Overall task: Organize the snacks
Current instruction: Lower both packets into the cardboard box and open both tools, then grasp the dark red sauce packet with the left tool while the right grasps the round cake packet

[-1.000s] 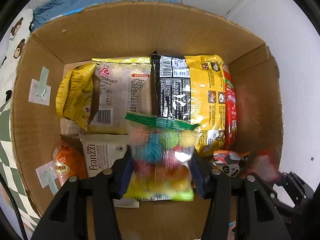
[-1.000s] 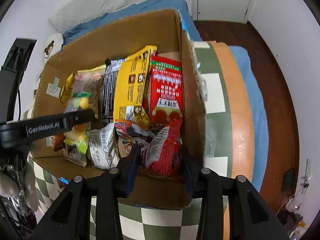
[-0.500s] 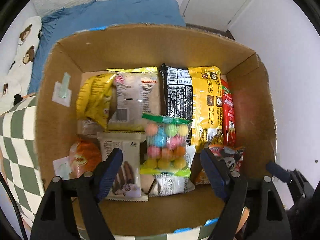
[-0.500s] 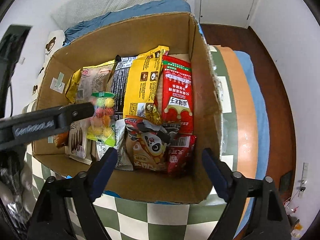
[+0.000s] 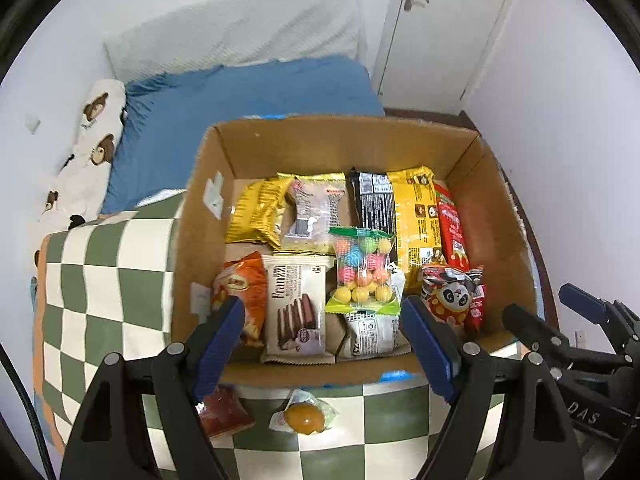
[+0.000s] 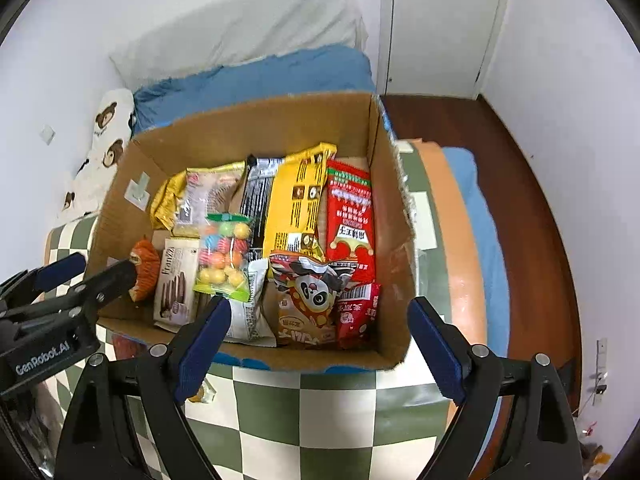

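Both grippers hang with jaws spread wide, empty: the left gripper (image 5: 324, 340) and right gripper (image 6: 320, 344) over the checked cloth (image 6: 340, 412). Nearest lie 2 loose snacks (image 5: 304, 418). Beyond, the cardboard box (image 5: 340, 136) holds packets, the candy-ball bag (image 5: 364, 270) on top.

You're in a home bedroom: a bed with a blue sheet (image 5: 248, 88) and a bear-print pillow (image 5: 90, 140) lies at 11 o'clock, a white door (image 6: 436, 24) with a lever handle stands at 1 o'clock, and dark wooden flooring (image 6: 520, 168) runs along at 3 o'clock.
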The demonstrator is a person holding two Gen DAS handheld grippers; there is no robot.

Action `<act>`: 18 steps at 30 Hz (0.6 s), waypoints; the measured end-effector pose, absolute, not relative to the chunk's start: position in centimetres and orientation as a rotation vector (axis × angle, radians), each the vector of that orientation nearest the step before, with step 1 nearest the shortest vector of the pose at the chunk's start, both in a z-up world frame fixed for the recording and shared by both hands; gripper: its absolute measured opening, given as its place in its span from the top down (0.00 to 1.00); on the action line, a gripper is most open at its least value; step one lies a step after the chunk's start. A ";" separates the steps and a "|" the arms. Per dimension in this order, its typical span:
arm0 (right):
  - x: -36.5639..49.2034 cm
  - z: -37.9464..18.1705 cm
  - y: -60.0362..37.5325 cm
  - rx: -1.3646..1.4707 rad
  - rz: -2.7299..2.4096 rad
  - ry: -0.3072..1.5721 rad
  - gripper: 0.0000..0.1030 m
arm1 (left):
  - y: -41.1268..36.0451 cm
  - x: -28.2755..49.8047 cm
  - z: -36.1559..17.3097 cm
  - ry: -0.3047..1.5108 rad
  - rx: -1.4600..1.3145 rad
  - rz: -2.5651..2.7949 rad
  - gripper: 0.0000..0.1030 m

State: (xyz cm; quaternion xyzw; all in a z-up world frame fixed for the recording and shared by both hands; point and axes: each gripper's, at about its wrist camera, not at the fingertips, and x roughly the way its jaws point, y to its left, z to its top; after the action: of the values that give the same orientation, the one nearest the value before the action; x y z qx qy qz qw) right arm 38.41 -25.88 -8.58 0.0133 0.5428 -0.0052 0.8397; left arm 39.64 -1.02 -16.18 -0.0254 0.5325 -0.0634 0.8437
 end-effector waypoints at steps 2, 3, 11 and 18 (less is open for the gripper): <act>37.5 -7.7 -25.7 0.025 -0.020 1.118 0.11 | -0.6 38.7 -15.4 1.101 -0.065 -0.130 0.23; 36.9 -7.3 -25.7 0.027 -0.023 1.102 0.11 | -0.4 38.1 -14.9 1.085 -0.066 -0.131 0.23; 32.6 -3.6 -25.2 0.014 -0.024 1.004 0.11 | 0.2 33.7 -11.9 0.974 -0.042 -0.117 0.23; 28.6 -0.2 -24.3 -0.006 -0.003 0.927 0.11 | 0.9 29.9 -9.4 0.907 -0.036 -0.113 0.23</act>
State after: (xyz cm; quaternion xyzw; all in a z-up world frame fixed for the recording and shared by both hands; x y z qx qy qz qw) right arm 28.55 -24.32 -0.23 -0.0028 0.4473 -0.0014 0.8944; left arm 29.85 0.93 -9.44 -0.0173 0.4376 -0.0544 0.8973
